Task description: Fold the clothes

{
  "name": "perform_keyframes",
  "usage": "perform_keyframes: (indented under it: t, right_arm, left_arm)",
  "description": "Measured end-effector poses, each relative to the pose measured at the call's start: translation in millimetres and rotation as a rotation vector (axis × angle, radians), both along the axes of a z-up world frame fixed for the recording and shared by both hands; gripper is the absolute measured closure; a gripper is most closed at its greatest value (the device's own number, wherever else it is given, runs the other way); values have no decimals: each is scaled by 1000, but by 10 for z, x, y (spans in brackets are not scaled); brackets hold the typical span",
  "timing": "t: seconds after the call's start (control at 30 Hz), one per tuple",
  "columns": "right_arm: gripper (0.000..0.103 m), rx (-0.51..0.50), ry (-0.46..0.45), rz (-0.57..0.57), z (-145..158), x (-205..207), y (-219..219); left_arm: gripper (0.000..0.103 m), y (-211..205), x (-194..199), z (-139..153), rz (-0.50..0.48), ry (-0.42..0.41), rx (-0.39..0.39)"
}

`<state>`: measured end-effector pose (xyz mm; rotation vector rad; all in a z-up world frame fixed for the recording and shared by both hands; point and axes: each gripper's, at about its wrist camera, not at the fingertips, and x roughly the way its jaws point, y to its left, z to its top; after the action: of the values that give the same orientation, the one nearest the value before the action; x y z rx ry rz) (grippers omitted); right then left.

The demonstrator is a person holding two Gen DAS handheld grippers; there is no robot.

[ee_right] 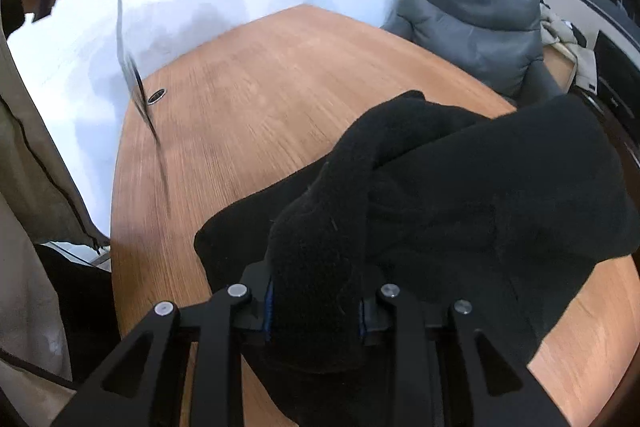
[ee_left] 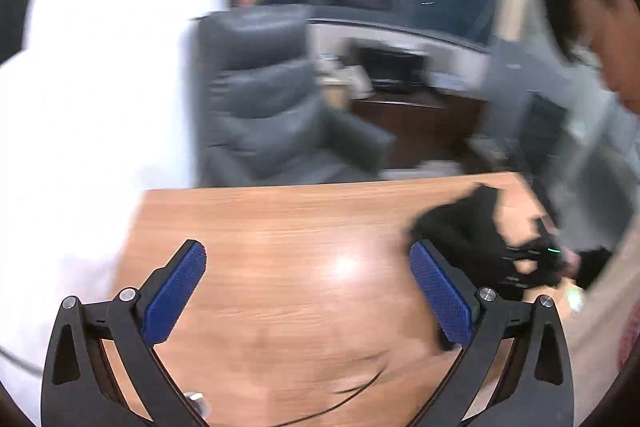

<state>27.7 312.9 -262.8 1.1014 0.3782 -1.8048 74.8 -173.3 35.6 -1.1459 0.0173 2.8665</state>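
Your garment (ee_right: 460, 187) is plain black all over, a fuzzy fleece with no print. The counter (ee_right: 260, 99) under it is warm light-brown wood with fine straight grain, and a small dark ring (ee_right: 157, 95) is set into it near the far edge. Your left tool (ee_left: 308, 291) has a matt black frame, silver rivet heads and bright blue pads (ee_left: 176, 295) with a fine dotted texture. Your right tool (ee_right: 316, 307) is the same black, with only slivers of blue showing beside the fleece. The armchair (ee_left: 264, 99) is dark grey. The wall (ee_left: 100, 67) is white with orange lettering.
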Motion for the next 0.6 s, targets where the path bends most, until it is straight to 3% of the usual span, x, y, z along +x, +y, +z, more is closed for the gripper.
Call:
perform_keyframes:
  t: [0.07,0.13,0.23,0.33,0.4,0.47,0.6]
  right_arm:
    - [73,-11,-5,-4,-16,-9,3]
    - [73,-10,2,5,-41,6,-15]
    - [72,22,42,38,-132,44,-130]
    - [72,61,105,79,-212,148,-245]
    - [72,73,123,86,-227,172,-260]
    - [72,85,142,92,-243,196,-274]
    - [72,77,143,83,-251,210,-219]
  left_arm:
    - [0,-31,-84,-165,-2,-52,-32]
    - [0,358,-337,-694,-120,-125,-74]
    - [0,1183,-688,-1637,-403,-229,-127]
    - [0,2158,-775,-2690,-748,-267,-206]
    - [0,2553,-782,-3139,-911,-259,-270]
    - [0,2837,-846,-3430,-1000,-252,-259]
    - [0,2983,-1020,-3577,-1085,-229,-162]
